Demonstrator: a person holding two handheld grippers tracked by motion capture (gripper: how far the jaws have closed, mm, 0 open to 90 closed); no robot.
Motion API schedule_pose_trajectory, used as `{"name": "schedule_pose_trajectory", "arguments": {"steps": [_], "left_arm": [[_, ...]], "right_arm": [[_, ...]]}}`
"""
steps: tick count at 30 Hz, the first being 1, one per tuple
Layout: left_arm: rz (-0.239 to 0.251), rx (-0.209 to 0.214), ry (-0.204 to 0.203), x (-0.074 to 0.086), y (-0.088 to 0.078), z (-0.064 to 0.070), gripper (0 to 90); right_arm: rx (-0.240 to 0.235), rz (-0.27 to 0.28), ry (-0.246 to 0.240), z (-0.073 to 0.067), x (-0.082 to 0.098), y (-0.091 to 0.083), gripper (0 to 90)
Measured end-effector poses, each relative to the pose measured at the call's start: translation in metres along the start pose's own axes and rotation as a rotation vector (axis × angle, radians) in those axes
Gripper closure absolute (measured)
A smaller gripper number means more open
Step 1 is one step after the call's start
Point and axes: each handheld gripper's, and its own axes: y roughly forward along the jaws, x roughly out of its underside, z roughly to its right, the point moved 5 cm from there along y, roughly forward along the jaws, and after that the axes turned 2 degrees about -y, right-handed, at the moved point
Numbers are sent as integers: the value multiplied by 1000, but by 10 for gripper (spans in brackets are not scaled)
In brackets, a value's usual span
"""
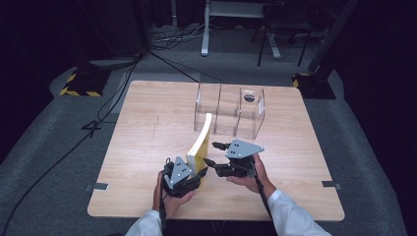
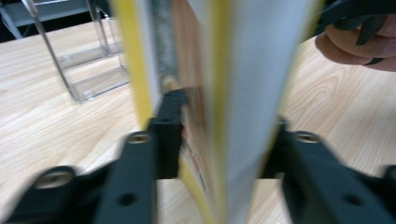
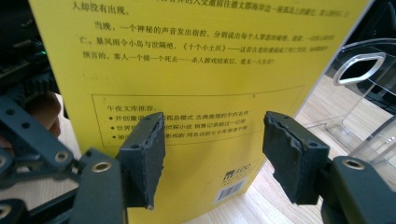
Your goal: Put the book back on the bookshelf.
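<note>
A yellow book (image 1: 201,140) stands on its lower edge on the wooden table (image 1: 147,147), slightly bowed, its far end reaching toward a clear holder. My left gripper (image 1: 196,177) is at the book's near end; in the left gripper view the book (image 2: 243,93) sits between the two black jaws, which press on both covers. My right gripper (image 1: 211,153) is just right of the book, open. In the right gripper view its pads (image 3: 144,158) stand apart in front of the yellow back cover (image 3: 187,60) with printed text and a barcode, gripping nothing.
A clear acrylic holder (image 1: 228,110) with three compartments stands beyond the book, a dark round thing in its right section; it is also seen in the left gripper view (image 2: 88,70). The person's hand (image 2: 355,42) holds the right gripper. Cables lie on the floor behind the table.
</note>
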Motion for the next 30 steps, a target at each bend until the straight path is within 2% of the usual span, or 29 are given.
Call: {"name": "schedule_pose_trajectory", "arguments": {"steps": [1,3,4,6,8,10,12,15,16,17,18,22,23,25,28,30], "left_arm": [[8,1,-13,0,-2,-2,739],[2,7,-4,1,-5,-7,745],[7,36,-5,3,-7,-10,750],[2,41,7,3,-9,-10,751],[2,94,17,5,-13,-11,751],[1,138,24,6,-16,-12,751],[-1,190,35,8,-20,-11,751],[-3,264,57,10,-23,-8,751],[-3,264,57,10,-23,-8,751],[-4,309,75,10,-23,-5,751],[-4,309,75,10,-23,-5,751],[4,401,98,10,-21,6,752],[-1,433,111,10,-20,9,752],[-1,450,105,9,-18,9,751],[-1,448,106,9,-17,4,750],[-2,442,110,9,-17,2,749]], "right_arm": [[3,3,3,1,1,-2,386],[6,4,7,2,3,-4,388],[16,8,12,7,8,-11,388],[22,10,39,14,16,-18,388],[31,21,72,23,23,-26,385],[17,29,98,29,31,-33,374],[10,27,107,33,37,-38,361],[-24,33,103,36,43,-44,341],[-37,37,100,36,44,-45,338],[-64,45,86,35,44,-47,340],[-64,45,86,35,44,-47,340],[-144,23,26,28,45,-49,377],[-200,28,9,26,45,-51,364],[-226,37,1,26,45,-53,374],[-274,54,5,24,44,-54,433],[-272,40,-9,21,45,-51,438]]}}
